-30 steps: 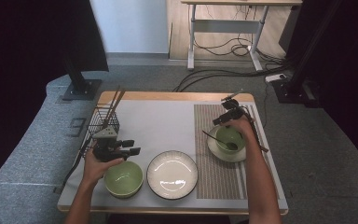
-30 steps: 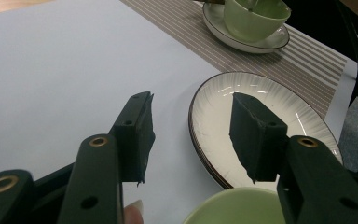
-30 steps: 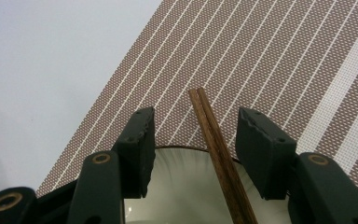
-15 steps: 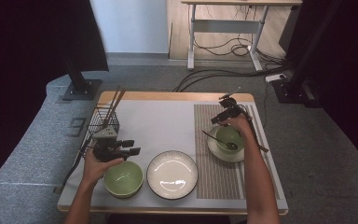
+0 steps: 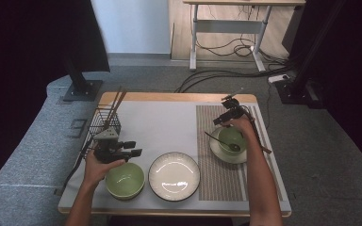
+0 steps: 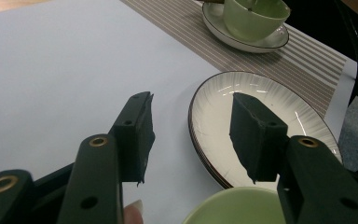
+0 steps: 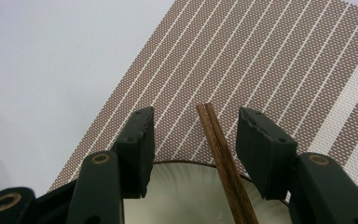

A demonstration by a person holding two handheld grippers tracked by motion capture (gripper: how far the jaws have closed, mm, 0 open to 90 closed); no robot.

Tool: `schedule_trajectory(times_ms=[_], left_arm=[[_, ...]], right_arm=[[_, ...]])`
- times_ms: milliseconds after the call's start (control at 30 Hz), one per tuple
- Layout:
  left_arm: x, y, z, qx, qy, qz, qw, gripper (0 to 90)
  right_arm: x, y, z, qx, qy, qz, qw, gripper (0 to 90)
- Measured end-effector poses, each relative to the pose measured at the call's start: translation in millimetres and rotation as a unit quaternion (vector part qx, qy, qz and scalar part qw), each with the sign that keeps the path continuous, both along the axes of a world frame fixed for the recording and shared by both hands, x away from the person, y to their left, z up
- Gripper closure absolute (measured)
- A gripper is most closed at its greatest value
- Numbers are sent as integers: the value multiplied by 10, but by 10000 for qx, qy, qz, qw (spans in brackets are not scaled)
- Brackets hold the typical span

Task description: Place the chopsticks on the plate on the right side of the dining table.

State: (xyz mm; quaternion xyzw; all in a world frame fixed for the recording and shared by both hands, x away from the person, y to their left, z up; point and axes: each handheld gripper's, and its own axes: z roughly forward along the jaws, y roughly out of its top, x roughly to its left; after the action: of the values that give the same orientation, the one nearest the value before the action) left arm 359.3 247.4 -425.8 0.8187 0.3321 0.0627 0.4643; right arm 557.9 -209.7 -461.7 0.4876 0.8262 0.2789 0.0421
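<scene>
On the striped mat [image 7: 270, 60], chopsticks [image 7: 221, 154] run cut off between the right hand-held gripper's [image 7: 193, 140] parted jaws.

In the right gripper view the pair of chopsticks [image 7: 220, 158] runs off the bottom edge between the spread jaws, so its far length and what it rests on stay hidden; the saucer [image 7: 186, 193] below is cut off there too. In the left gripper view the green bowl [image 6: 235, 207] shows just a rim at the bottom edge, the cup [image 6: 254, 18] is cropped by the top edge, and one jaw covers part of the white plate [image 6: 214, 116]. In the high view the wire basket [image 5: 104, 123] near the table's left edge is too small to tell its contents apart, and the spoon [image 5: 221, 141] is a thin dark line.
</scene>
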Motion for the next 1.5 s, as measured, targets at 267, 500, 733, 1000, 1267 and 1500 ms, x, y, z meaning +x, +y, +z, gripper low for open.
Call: schedule_trajectory(times_ms=[267,500,733,1000,1267,1500], left_arm=[[2,6,1,1,5,-4,10000,493],[1,18,3,-7,-2,10,10000,493],[3,24,0,-8,5,10,10000,493],[3,21,-1,-8,8,12,10000,492],[3,19,-2,-9,8,7,10000,493],[0,22,1,-18,4,2,10000,493]], right_arm=[[18,13,8,-19,14,-1,10000,470],[38,43,12,-49,46,27,10000,470],[49,64,-8,-84,97,62,9999,470],[44,84,-21,-100,158,125,9997,471],[45,85,-29,-102,181,144,9997,471],[38,115,-45,-96,225,247,9994,473]])
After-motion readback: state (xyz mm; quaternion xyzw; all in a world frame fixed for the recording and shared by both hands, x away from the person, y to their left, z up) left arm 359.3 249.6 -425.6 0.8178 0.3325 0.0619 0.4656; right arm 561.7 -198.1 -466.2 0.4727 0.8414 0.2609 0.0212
